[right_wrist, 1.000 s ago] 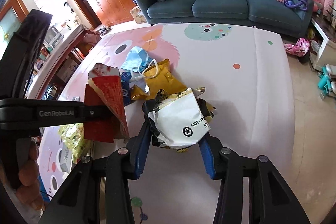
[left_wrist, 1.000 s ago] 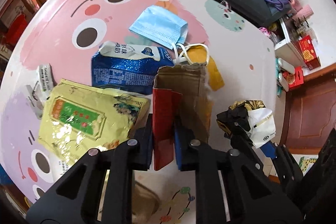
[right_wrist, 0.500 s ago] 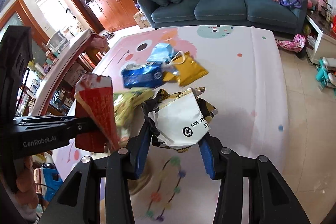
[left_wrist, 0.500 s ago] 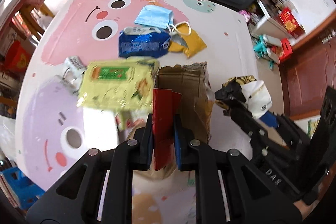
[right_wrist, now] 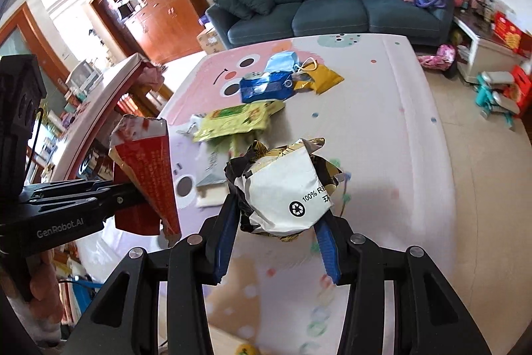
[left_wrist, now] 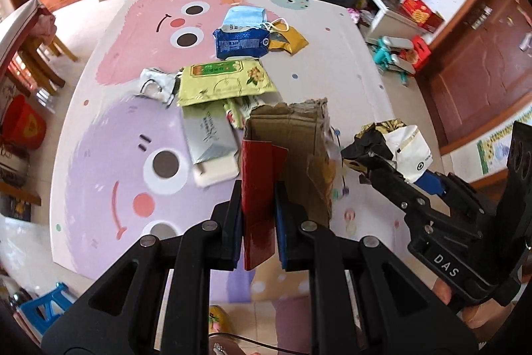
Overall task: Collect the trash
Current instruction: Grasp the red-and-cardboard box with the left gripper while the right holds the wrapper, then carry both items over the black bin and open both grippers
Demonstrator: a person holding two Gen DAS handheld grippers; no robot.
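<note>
The yellow-green foil snack bag [left_wrist: 226, 82] is taken as landmark on the pastel cartoon play mat [left_wrist: 99, 155]. Behind it a blue foil pouch [left_wrist: 241, 43] is lain, before it a silver foil packet [left_wrist: 207, 135], left of it a crumpled white wrapper [left_wrist: 156, 85].

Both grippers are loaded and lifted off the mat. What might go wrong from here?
The left gripper pinches only one red edge of the torn carton, which may tear or slip out. The crumpled wrapper bulges above the right gripper and may pop free. Both loads hang close together and might collide.
</note>
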